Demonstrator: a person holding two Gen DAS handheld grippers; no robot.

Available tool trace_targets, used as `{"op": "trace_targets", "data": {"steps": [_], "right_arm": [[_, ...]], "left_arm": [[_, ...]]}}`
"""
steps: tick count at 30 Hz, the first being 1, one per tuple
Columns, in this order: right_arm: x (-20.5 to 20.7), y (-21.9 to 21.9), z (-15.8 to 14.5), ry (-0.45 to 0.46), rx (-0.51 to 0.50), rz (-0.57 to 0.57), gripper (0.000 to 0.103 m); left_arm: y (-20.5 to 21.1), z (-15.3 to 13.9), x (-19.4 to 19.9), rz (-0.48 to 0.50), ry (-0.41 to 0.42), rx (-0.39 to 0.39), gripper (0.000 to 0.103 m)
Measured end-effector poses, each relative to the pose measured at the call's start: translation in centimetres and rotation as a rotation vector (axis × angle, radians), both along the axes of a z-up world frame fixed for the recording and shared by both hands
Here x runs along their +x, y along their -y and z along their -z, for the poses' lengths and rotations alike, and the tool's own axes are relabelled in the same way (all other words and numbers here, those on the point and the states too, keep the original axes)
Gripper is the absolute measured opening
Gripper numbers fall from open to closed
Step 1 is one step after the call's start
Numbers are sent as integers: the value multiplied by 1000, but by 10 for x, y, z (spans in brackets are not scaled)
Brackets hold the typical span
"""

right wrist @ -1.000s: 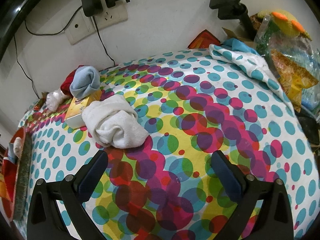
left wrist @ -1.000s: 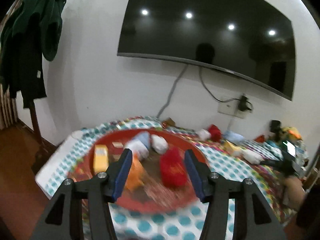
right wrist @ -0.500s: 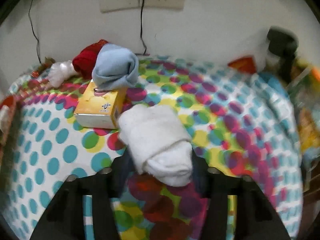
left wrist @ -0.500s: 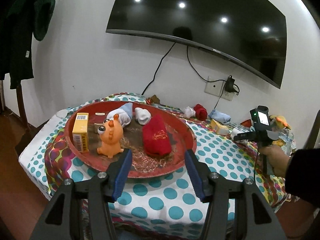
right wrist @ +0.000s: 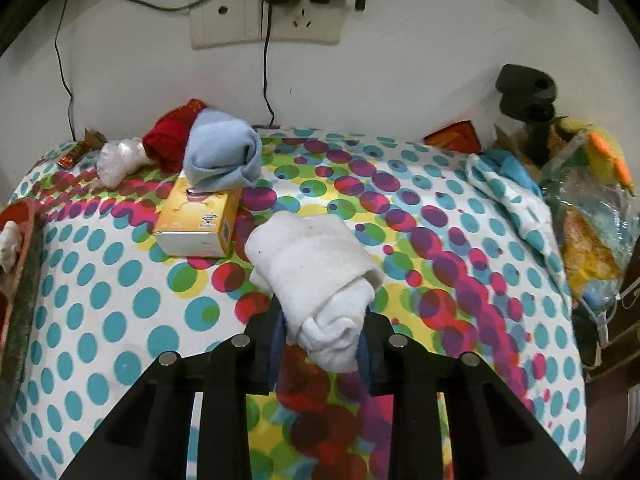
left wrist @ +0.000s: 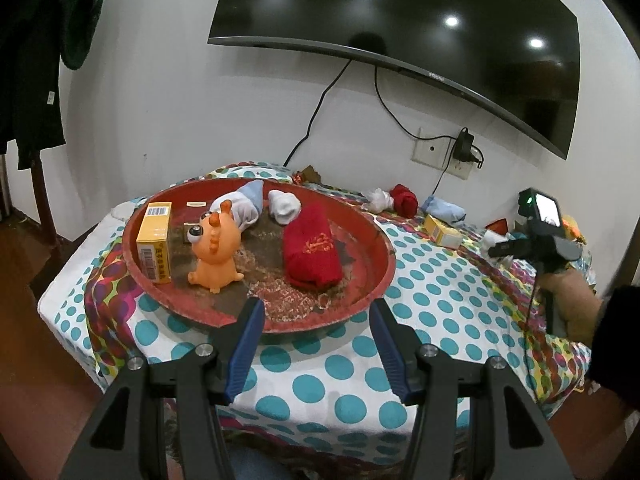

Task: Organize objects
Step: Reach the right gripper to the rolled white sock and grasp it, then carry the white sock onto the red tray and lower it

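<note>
Right gripper (right wrist: 322, 344): clamped on near end of white sock (right wrist: 316, 268); sock's long axis runs toward 11 o'clock, far end by yellow box (right wrist: 196, 220). Left gripper (left wrist: 318, 320): jaws apart, empty, at near rim of red tray (left wrist: 376, 240). Judgement: tray lies at 9 o'clock from held sock; right hand carries it across.

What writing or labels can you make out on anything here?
Nothing reads clearly.
Yellow box in the red tray: barcode and characters, too small.
Red sock: gold design, illegible.
Yellow box on the tablecloth: small logo and code, blurred.
TV: tiny brand mark, unreadable.
</note>
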State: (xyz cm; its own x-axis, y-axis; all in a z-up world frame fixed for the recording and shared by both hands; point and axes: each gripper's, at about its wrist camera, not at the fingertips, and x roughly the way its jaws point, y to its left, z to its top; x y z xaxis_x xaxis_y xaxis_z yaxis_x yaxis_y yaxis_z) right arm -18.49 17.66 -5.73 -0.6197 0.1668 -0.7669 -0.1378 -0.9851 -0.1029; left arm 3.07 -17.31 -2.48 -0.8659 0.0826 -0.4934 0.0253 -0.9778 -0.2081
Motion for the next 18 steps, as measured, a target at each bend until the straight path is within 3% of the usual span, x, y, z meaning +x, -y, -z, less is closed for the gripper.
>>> {"op": "trace_targets", "data": {"steps": [18], "right_arm": [[35, 98, -97, -126, 18, -102, 28]], "left_arm": [[1, -2, 5, -29, 19, 3, 56]]}}
